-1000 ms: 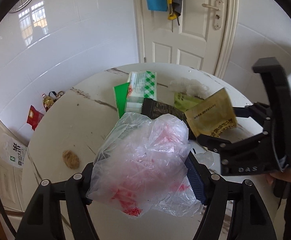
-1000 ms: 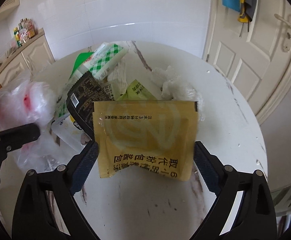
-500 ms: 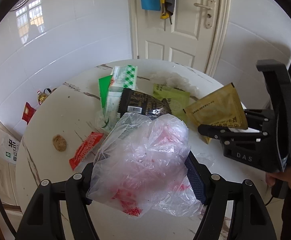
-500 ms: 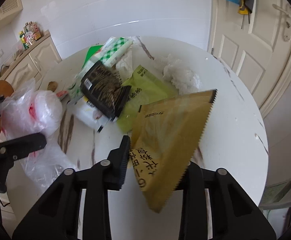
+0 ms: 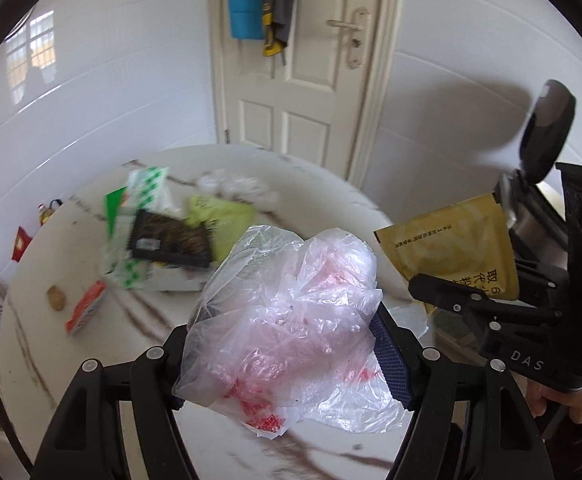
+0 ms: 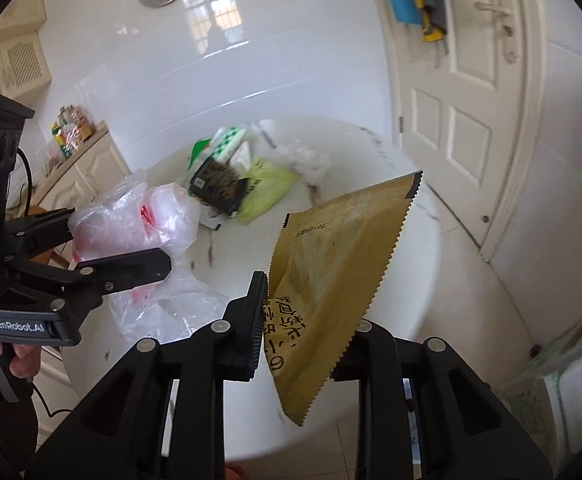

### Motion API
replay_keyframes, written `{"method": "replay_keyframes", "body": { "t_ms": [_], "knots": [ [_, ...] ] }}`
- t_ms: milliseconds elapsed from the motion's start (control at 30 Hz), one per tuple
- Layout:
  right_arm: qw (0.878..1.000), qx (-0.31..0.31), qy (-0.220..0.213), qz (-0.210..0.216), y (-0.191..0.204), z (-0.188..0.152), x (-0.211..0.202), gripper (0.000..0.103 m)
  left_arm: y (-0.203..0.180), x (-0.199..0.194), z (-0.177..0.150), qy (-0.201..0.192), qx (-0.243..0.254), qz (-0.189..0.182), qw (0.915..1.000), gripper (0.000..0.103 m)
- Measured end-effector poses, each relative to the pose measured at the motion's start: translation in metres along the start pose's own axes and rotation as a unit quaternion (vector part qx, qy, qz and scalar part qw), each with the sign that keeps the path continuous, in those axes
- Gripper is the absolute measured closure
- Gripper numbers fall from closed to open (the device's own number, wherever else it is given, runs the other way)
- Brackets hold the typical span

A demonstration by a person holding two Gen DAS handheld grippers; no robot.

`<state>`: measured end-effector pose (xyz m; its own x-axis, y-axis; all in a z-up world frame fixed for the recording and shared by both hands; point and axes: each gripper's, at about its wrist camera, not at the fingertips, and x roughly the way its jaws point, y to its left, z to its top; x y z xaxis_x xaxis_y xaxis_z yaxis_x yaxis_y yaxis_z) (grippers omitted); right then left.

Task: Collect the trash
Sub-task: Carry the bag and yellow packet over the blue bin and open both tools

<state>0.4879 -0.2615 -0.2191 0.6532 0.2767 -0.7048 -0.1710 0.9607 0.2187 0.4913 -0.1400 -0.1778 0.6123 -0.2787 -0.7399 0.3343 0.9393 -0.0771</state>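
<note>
My left gripper [image 5: 287, 344] is shut on a crumpled clear plastic bag [image 5: 291, 308] with red print, held above the round white table [image 5: 139, 344]. It also shows at the left of the right wrist view [image 6: 131, 224]. My right gripper [image 6: 303, 320] is shut on a flat yellow packet [image 6: 339, 272], lifted off the table and tilted on edge. The packet also shows at the right of the left wrist view [image 5: 455, 248]. More trash lies on the table: a black wrapper [image 5: 171, 240], a lime green packet [image 5: 227, 220], a green and white checked pack [image 5: 143, 188], a red wrapper [image 5: 87, 308].
A crumpled white tissue [image 5: 235, 188] lies at the table's far side and a small brown lump [image 5: 56, 298] near its left edge. A white door [image 5: 303, 80] with hanging cloths stands behind. Cream cabinets [image 6: 71, 176] are left of the table. A glass-topped stand [image 6: 551, 384] is at the lower right.
Both grippers have lifted and pulled back from the table with their loads. The yellow packet has turned from flat-on to edge-on in my right gripper.
</note>
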Motion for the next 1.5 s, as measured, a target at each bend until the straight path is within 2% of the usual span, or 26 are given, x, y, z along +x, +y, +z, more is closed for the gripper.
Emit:
{"method": "replay_keyframes", "body": {
  "t_ms": [200, 333, 467, 533, 700, 867, 1033, 1167, 1267, 1500],
  "knots": [
    [0.997, 0.053, -0.021, -0.045, -0.057, -0.032, -0.057, 0.08, -0.069, 0.02, 0.015, 0.008, 0.038, -0.039, 0.9985, 0.034],
    [0.993, 0.091, -0.025, -0.073, -0.094, -0.054, -0.078, 0.08, -0.113, 0.044, 0.024, 0.02, 0.07, -0.053, 0.9959, 0.034],
    [0.989, 0.126, -0.029, -0.073, -0.126, -0.067, -0.084, 0.079, -0.147, 0.073, 0.034, 0.034, 0.098, -0.061, 0.9928, 0.034],
    [0.987, 0.143, -0.034, -0.064, -0.14, -0.07, -0.081, 0.075, -0.159, 0.085, 0.038, 0.039, 0.107, -0.056, 0.9919, 0.034],
    [0.982, 0.167, -0.031, -0.077, -0.172, -0.079, -0.07, 0.047, -0.177, 0.128, 0.049, 0.061, 0.118, -0.042, 0.9903, 0.033],
    [0.976, 0.194, -0.027, -0.098, -0.199, -0.1, -0.08, 0.036, -0.197, 0.167, 0.053, 0.082, 0.124, -0.04, 0.9881, 0.032],
    [0.97, 0.203, -0.021, -0.129, -0.212, -0.111, -0.09, 0.036, -0.224, 0.199, 0.055, 0.092, 0.14, -0.038, 0.9852, 0.028],
    [0.968, 0.209, -0.015, -0.138, -0.219, -0.117, -0.094, 0.036, -0.24, 0.218, 0.06, 0.097, 0.151, -0.037, 0.9831, 0.018],
    [0.967, 0.213, -0.013, -0.137, -0.222, -0.122, -0.097, 0.036, -0.245, 0.219, 0.058, 0.089, 0.156, -0.032, 0.9833, 0.011],
    [0.967, 0.211, -0.015, -0.138, -0.217, -0.123, -0.103, 0.036, -0.238, 0.195, 0.05, 0.079, 0.155, -0.027, 0.9844, 0.011]
  ]
}}
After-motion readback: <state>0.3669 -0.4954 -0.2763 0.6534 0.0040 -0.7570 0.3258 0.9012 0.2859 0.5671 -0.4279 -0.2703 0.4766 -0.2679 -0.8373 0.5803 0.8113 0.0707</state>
